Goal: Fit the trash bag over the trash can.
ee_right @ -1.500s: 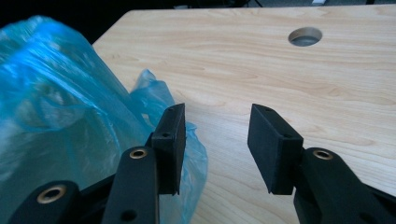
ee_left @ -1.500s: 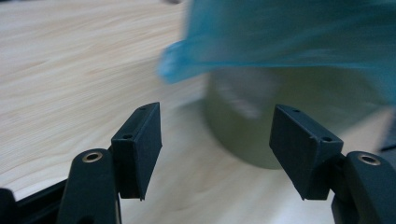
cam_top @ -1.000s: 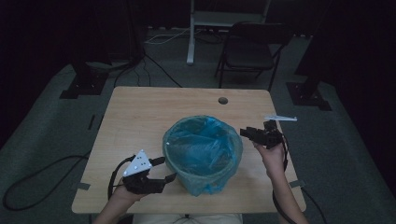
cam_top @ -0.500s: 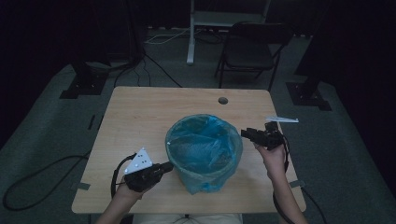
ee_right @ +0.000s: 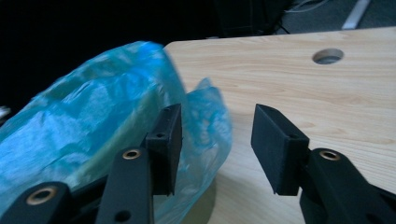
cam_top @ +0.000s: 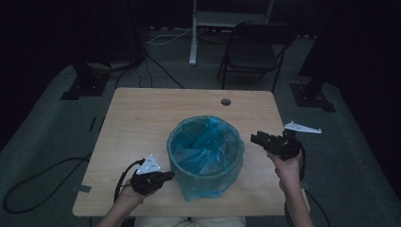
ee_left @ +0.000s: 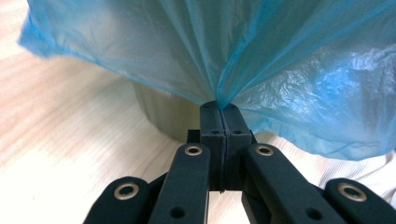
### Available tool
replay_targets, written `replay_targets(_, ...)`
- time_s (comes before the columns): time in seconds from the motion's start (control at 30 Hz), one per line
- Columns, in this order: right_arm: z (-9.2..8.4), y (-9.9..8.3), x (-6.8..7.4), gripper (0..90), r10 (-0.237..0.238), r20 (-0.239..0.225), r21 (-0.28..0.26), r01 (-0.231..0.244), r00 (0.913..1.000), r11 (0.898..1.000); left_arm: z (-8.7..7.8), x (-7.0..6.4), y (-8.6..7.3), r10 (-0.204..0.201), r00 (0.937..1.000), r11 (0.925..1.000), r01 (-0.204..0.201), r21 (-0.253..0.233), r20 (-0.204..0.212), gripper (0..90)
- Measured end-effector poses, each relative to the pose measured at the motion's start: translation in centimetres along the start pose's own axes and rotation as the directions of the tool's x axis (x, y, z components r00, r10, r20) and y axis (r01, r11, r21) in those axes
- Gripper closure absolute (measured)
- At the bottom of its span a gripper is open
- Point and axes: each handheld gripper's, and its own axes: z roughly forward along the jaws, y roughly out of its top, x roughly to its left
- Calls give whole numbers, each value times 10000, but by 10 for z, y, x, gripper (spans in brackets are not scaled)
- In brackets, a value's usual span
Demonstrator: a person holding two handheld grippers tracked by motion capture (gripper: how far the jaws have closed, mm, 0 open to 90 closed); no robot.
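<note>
Left gripper (ee_left: 219, 109) clamped tight on blue bag (ee_left: 280, 70) skirt, bin (cam_top: 205, 156) dead ahead of its jaws. Right gripper (ee_right: 215, 135) gapes wide, holds nothing; bag rim just beyond its left jaw, likely next pinch point.

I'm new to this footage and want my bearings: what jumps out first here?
A round bin lined with a bright blue plastic bag stands near the front middle of the wooden table. The left gripper is shut on a pinch of the bag's hanging skirt, pulling it taut. The right gripper hovers open beside the bin's other side, holding nothing.
</note>
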Motion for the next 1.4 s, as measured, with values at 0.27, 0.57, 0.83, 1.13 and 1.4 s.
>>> replay_targets(0.27,3,-5,7,456,-73,-114,10,73,9999,10000,2,2,-7,-215,9997,9997,215,-62,92,661)
replay_targets(0.57,5,-1,0,299,226,64,-692,-221,9997,9974,-23,12,-16,-592,9978,9907,624,-1206,301,108)
replay_targets(0.83,11,2,3,211,32,-301,-957,-61,9995,9954,-25,17,-18,-897,9948,9809,799,-1776,-477,2)
replay_targets(1.13,27,25,22,185,-706,-1145,-821,614,9909,9947,-30,40,-45,-1415,9610,9606,754,-2674,-2374,4)
replay_targets(1.4,47,47,52,186,-1617,-1353,-1013,1487,9775,9837,-35,50,-69,-1432,9478,9670,726,-2443,-2849,3)
